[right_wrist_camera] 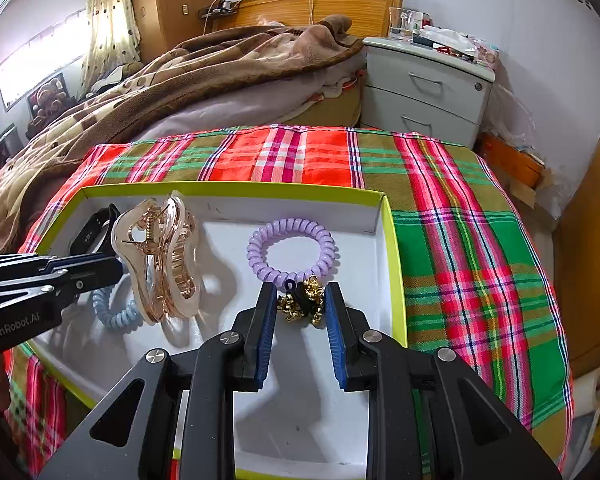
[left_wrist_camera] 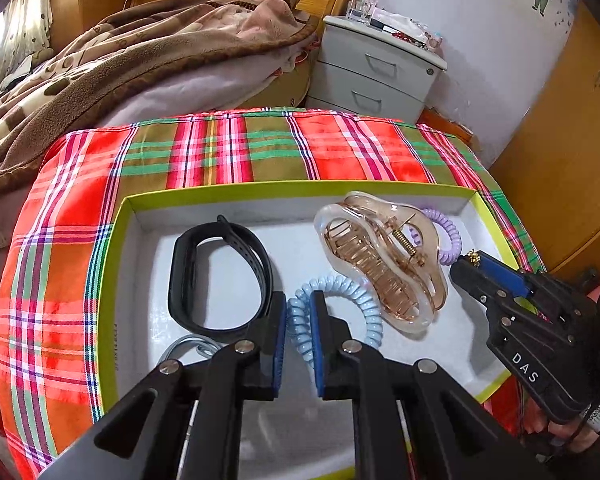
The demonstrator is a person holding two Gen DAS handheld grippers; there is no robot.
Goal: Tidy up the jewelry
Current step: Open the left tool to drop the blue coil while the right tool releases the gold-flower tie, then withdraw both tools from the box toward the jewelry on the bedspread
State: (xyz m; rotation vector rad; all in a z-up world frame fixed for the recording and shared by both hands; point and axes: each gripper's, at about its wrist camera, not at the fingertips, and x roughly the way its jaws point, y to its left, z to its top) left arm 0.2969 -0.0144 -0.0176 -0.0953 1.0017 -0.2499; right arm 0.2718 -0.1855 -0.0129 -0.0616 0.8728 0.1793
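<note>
A white box with a lime-green rim (left_wrist_camera: 284, 188) (right_wrist_camera: 392, 248) lies on a plaid cloth. In it are a black wristband (left_wrist_camera: 220, 276), a clear amber hair claw (left_wrist_camera: 380, 264) (right_wrist_camera: 160, 256), a light blue coil hair tie (left_wrist_camera: 336, 312) (right_wrist_camera: 112, 312), a purple coil hair tie (right_wrist_camera: 292, 250) (left_wrist_camera: 448, 236) and a black-and-gold beaded hair tie (right_wrist_camera: 302, 300). My left gripper (left_wrist_camera: 299, 308) is shut on the blue coil tie. My right gripper (right_wrist_camera: 300, 300) has its pads around the beaded tie, gripping it.
A silver ring-shaped piece (left_wrist_camera: 188, 348) lies in the box near my left fingers. The plaid cloth (right_wrist_camera: 472, 240) covers the table. A bed with a brown blanket (left_wrist_camera: 120, 64) and a grey nightstand (left_wrist_camera: 376, 72) stand behind. A wooden wardrobe (left_wrist_camera: 568, 152) is at right.
</note>
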